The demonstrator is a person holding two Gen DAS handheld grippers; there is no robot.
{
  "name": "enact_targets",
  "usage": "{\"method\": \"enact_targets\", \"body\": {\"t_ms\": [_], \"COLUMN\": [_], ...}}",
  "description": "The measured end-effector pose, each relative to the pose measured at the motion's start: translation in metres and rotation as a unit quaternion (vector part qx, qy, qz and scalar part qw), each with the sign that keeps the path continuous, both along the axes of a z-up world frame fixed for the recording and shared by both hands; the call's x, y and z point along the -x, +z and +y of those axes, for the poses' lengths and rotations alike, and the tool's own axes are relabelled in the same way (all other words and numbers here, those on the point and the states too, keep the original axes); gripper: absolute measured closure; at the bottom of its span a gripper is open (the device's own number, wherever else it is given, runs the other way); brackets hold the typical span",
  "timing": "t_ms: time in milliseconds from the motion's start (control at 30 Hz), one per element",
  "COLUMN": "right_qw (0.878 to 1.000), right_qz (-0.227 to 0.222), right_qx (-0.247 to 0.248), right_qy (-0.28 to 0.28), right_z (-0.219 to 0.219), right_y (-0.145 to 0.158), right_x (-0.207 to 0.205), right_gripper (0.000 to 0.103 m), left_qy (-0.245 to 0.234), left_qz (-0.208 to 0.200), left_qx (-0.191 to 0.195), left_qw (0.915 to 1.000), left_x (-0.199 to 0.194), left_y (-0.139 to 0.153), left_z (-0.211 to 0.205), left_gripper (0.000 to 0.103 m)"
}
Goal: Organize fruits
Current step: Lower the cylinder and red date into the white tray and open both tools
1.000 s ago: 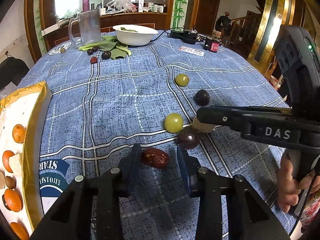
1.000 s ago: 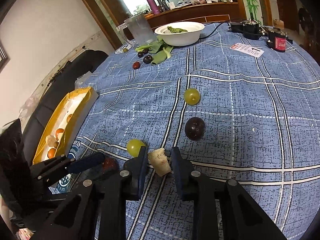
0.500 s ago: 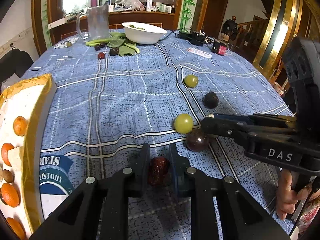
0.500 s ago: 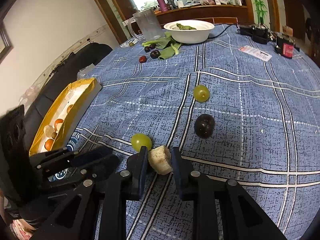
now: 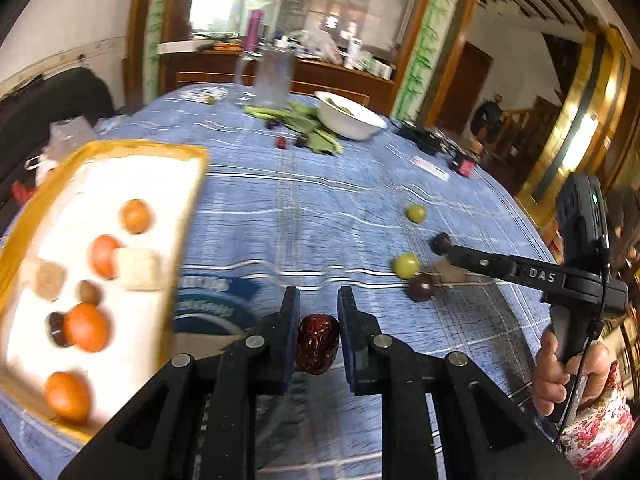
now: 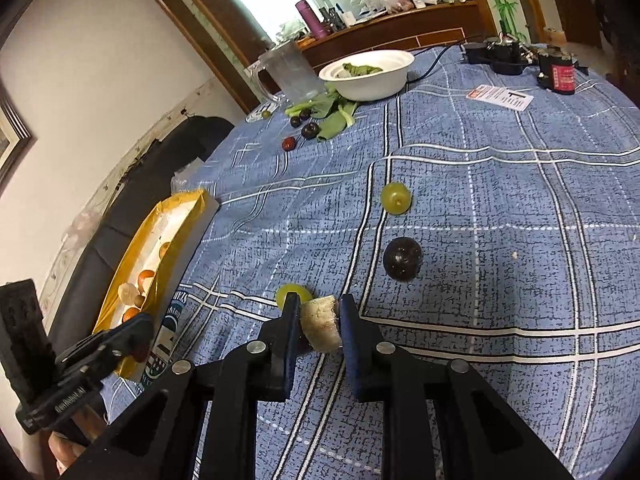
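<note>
My left gripper (image 5: 318,334) is shut on a dark red date (image 5: 317,343) and holds it above the blue cloth, just right of the yellow-rimmed tray (image 5: 188,216) with several oranges and banana pieces. My right gripper (image 6: 320,326) is shut on a banana piece (image 6: 320,326), lifted a little. On the cloth lie two green grapes (image 6: 396,198) (image 6: 285,293) and a dark plum (image 6: 402,258); another dark fruit (image 5: 421,287) shows in the left wrist view. The tray (image 6: 176,236) shows left in the right wrist view.
A white bowl (image 6: 370,70), a clear jug (image 6: 294,68), green leaves and small dark fruits (image 6: 310,130) stand at the far side. A card (image 6: 500,96) and dark devices (image 6: 556,72) lie at the far right. The left gripper (image 6: 136,344) shows at lower left.
My left gripper closed on the date, lifted it and swung left toward the tray. My right gripper closed on the banana piece and raised it slightly.
</note>
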State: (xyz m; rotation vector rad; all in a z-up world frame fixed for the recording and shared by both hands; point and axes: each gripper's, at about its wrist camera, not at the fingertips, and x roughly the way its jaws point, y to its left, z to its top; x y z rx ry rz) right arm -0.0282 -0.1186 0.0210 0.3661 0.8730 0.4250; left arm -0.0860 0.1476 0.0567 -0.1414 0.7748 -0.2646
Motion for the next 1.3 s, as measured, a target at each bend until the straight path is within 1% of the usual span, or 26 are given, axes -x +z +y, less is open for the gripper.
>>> {"method": "enact_targets", "body": {"t_ms": [100,167,233,300,367,467,500,633,800,933,1067,1100,1133,1167,1200,1233,1267,1300], "right_qw": [1.0,1.0,0.999,0.998,0.997,0.994,0.992,0.987,0.981,0.978,0.976,0.976,0.976,0.976,0.976,0.977,0.977,0.977], "right_qz": [-0.007,-0.013,-0.019,-0.022,-0.026,-0.026,-0.023,-0.017,0.015,0.022,0.019,0.021,0.022,0.02,0.018,0.017,0.018,0.018], "right_qx": [0.007,0.004,0.001,-0.001,-0.001,-0.004,-0.005,0.003,0.0,0.018,0.041,0.042,0.042,0.043,0.045,0.046,0.045,0.043], "right_qy": [0.003,0.016,0.028,0.051,0.074,0.107,0.122,0.162,0.194,0.208,0.212,0.214,0.215,0.213,0.212,0.21,0.208,0.206], "right_z": [0.007,0.016,0.029,0.052,0.076,0.115,0.134,0.185,0.239,0.265,0.28,0.282,0.283,0.283,0.283,0.282,0.28,0.277], "right_y": [0.01,0.018,0.026,0.036,0.043,0.049,0.051,0.05,0.036,0.025,0.017,0.016,0.015,0.014,0.014,0.013,0.013,0.013], "right_x": [0.006,0.011,0.014,0.014,0.013,0.011,0.009,0.005,-0.005,-0.006,-0.002,-0.003,-0.004,-0.003,-0.002,-0.002,-0.002,-0.001], "right_gripper": [0.082,0.082,0.082,0.082,0.082,0.081,0.081,0.081,0.081,0.081,0.08,0.08,0.08,0.079,0.077,0.075,0.073,0.072], "left_qy": [0.037,0.071,0.103,0.139,0.163,0.191,0.197,0.206,0.195,0.187,0.184,0.183,0.181,0.177,0.175,0.176,0.18,0.181], "left_qz": [-0.004,-0.004,-0.004,-0.001,0.003,0.013,0.016,0.027,0.041,0.069,0.071,0.072,0.072,0.07,0.066,0.061,0.056,0.054], "left_qx": [0.0,0.002,0.012,0.022,0.028,0.04,0.043,0.045,0.035,0.026,0.016,0.015,0.017,0.02,0.02,0.015,0.008,0.003], "left_qw": [0.9993,0.9975,0.9946,0.9901,0.9862,0.9807,0.9794,0.9772,0.9793,0.9796,0.9801,0.9803,0.9808,0.9815,0.9821,0.9823,0.9821,0.9819], "left_x": [0.006,0.009,0.012,0.017,0.02,0.024,0.024,0.016,-0.013,-0.041,-0.057,-0.059,-0.06,-0.06,-0.059,-0.057,-0.054,-0.052], "left_y": [0.006,0.009,0.009,0.007,0.003,-0.002,-0.004,-0.004,-0.002,-0.008,-0.009,-0.009,-0.009,-0.008,-0.007,-0.005,-0.003,-0.001], "left_z": [0.032,0.06,0.087,0.116,0.136,0.162,0.168,0.186,0.193,0.193,0.19,0.188,0.188,0.186,0.185,0.183,0.181,0.179], "left_gripper": [0.085,0.085,0.085,0.084,0.085,0.084,0.084,0.084,0.084,0.084,0.084,0.082,0.074,0.061,0.054,0.042,0.04,0.04]}}
